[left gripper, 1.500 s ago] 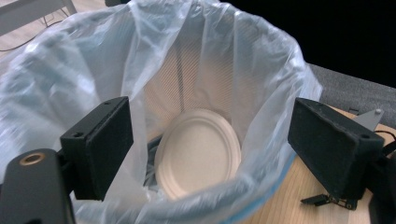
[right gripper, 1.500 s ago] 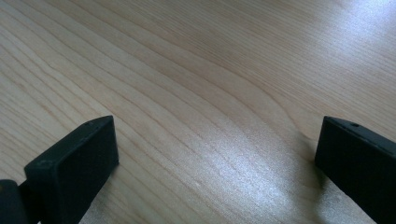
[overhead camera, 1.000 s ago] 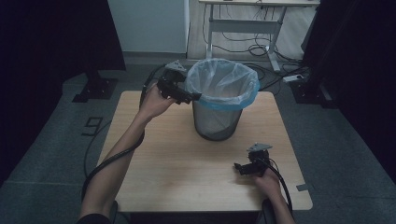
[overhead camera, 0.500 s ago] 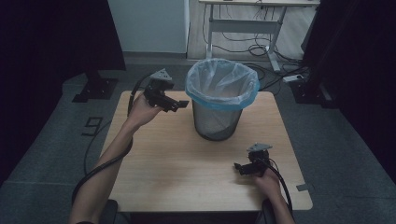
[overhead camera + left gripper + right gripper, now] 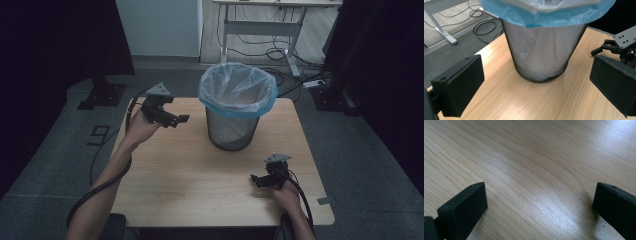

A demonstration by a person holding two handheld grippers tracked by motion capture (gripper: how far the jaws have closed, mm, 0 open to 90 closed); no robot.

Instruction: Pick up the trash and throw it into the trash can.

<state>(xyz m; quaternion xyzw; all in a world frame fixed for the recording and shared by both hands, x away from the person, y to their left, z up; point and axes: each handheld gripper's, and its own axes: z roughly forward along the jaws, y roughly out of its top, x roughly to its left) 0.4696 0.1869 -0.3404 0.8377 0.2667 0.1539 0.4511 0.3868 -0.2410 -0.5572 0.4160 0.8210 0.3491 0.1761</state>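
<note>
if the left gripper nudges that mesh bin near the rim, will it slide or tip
The mesh bin looks light: thin wire mesh with little visible inside, so it would probably slide on the smooth wooden table. It is tall and narrows toward its base, so a push near the rim may tip it. The blue liner looks floppy and would likely crumple.

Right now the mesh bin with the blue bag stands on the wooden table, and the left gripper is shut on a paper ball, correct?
Not quite. In the left gripper view the left gripper has its fingers wide apart and empty. The mesh bin with the blue bag does stand on the wooden table.
</note>
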